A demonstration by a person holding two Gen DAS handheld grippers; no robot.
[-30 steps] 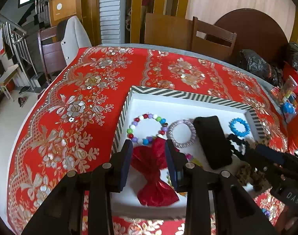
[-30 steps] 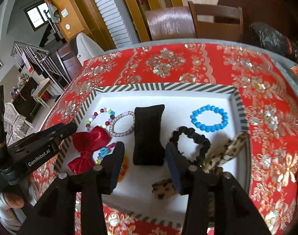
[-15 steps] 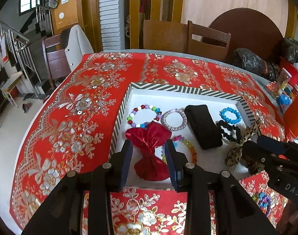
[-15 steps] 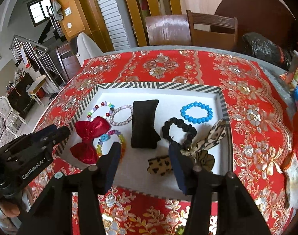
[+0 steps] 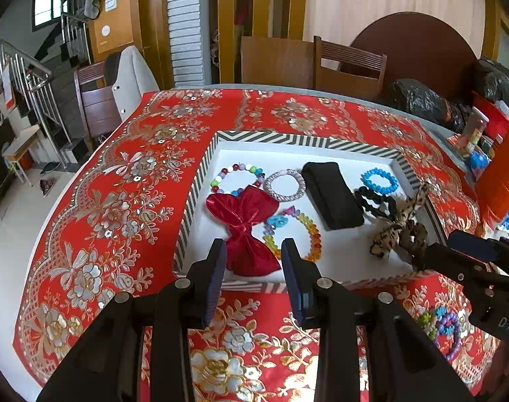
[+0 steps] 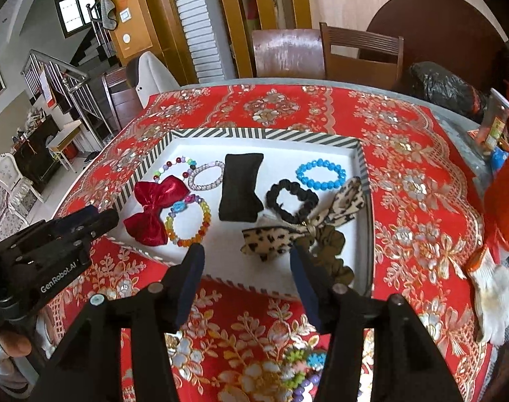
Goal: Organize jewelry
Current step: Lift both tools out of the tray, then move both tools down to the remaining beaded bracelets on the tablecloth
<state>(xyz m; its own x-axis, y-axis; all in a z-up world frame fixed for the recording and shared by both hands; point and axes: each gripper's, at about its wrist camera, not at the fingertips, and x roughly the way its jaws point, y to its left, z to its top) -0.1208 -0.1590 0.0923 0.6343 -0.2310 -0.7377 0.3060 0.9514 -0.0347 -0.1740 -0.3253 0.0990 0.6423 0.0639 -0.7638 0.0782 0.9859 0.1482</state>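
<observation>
A striped-rim white tray point(image 5: 288, 139) point(image 6: 254, 133) on the red cloth holds a red bow point(image 5: 246, 231) point(image 6: 150, 211), a rainbow bracelet point(image 5: 313, 234) point(image 6: 187, 221), a black cushion point(image 5: 331, 194) point(image 6: 241, 187), a blue bracelet point(image 5: 379, 181) point(image 6: 320, 174), a black scrunchie point(image 6: 291, 201) and a leopard bow point(image 5: 402, 227) point(image 6: 278, 238). My left gripper point(image 5: 254, 254) hovers open over the tray's near rim, just short of the red bow. My right gripper point(image 6: 247, 261) hangs near the leopard bow, its jaws opening with nothing between them.
A loose bead bracelet point(image 5: 445, 328) point(image 6: 298, 368) lies on the cloth in front of the tray. A white glove point(image 6: 492, 288) lies at the right. Chairs point(image 5: 350, 63) stand behind the table, black bags point(image 5: 422, 100) and red packages at its far right.
Both grippers have drawn back from over the tray toward its near rim. The red bow, earlier framed by the left fingers, now lies beyond them. The right jaws have widened.
</observation>
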